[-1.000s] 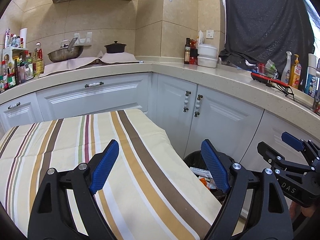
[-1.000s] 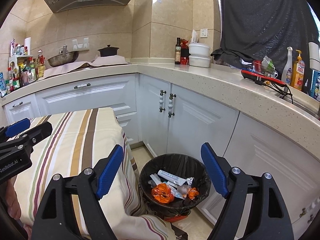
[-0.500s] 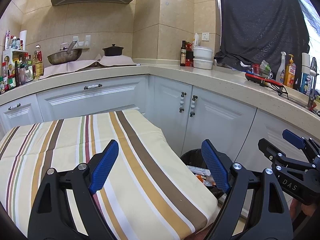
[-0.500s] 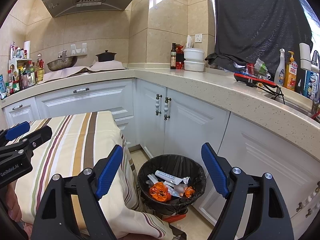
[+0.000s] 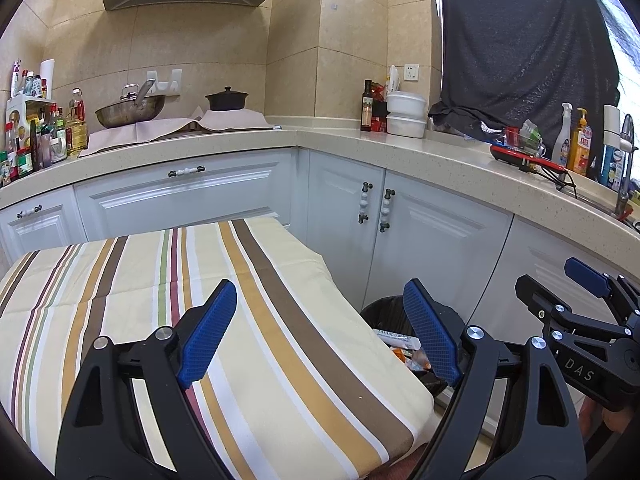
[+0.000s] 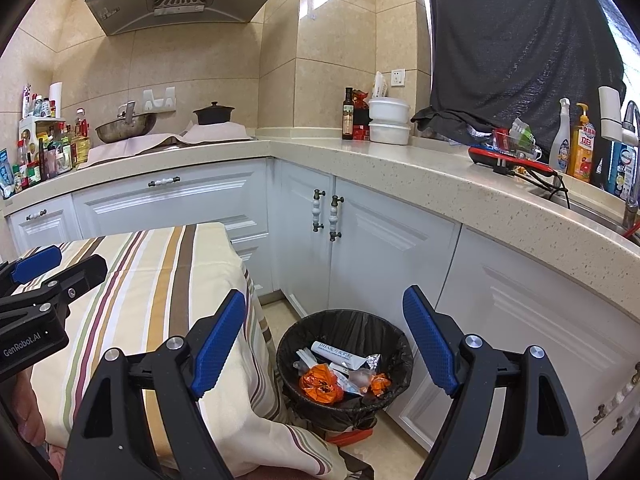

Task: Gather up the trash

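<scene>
A black-lined trash bin (image 6: 288,360) stands on the floor between the striped table (image 6: 168,280) and the white cabinets. It holds orange wrappers (image 6: 320,386), a white tube and foil scraps. My right gripper (image 6: 324,340) is open and empty, held above and in front of the bin. My left gripper (image 5: 320,328) is open and empty over the table's right edge (image 5: 280,320); the bin (image 5: 380,312) shows partly behind its right finger. No trash shows on the tablecloth.
White cabinets (image 6: 380,248) under a speckled counter (image 6: 400,164) wrap around the corner. On the counter stand a wok (image 6: 124,126), a black pot (image 6: 214,114), bottles, white bowls (image 6: 388,120) and soap bottles near the sink (image 6: 580,148).
Both grippers have drawn back and risen a little; the bin sits lower and smaller in both views. Both stayed open and empty.
</scene>
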`<action>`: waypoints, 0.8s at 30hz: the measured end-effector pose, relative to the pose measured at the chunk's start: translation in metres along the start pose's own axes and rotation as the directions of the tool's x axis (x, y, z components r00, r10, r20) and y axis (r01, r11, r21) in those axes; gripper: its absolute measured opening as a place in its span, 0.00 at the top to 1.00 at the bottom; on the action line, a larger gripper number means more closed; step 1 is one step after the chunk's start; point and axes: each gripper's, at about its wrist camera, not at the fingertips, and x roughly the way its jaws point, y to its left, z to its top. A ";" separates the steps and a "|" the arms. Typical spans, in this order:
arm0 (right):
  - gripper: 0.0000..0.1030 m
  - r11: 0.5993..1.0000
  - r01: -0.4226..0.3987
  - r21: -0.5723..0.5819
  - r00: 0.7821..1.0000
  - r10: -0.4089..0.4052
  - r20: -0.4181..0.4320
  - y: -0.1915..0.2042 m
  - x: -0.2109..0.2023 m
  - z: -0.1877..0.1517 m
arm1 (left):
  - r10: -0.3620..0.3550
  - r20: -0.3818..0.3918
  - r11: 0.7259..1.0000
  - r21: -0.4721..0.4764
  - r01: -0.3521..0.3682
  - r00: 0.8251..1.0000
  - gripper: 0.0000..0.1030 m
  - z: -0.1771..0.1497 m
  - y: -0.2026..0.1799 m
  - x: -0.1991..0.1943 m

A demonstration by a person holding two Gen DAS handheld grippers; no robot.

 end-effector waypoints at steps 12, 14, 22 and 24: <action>0.24 1.000 0.000 0.000 1.000 0.000 -0.001 0.000 0.000 0.000 | 0.000 -0.008 1.000 -0.005 0.000 1.000 0.19 -0.001 0.002 0.002; 0.24 1.000 0.000 0.000 1.000 0.000 0.000 0.000 -0.001 0.000 | 0.001 -0.008 1.000 -0.006 -0.001 1.000 0.19 -0.001 0.002 0.002; 0.24 1.000 -0.002 -0.002 1.000 0.002 -0.003 0.002 -0.001 -0.001 | -0.001 -0.013 1.000 -0.008 0.001 1.000 0.19 -0.003 0.002 0.002; 0.24 1.000 -0.003 -0.003 1.000 0.003 -0.003 0.003 -0.001 -0.002 | 0.000 -0.013 1.000 -0.008 0.000 1.000 0.19 -0.004 0.002 0.003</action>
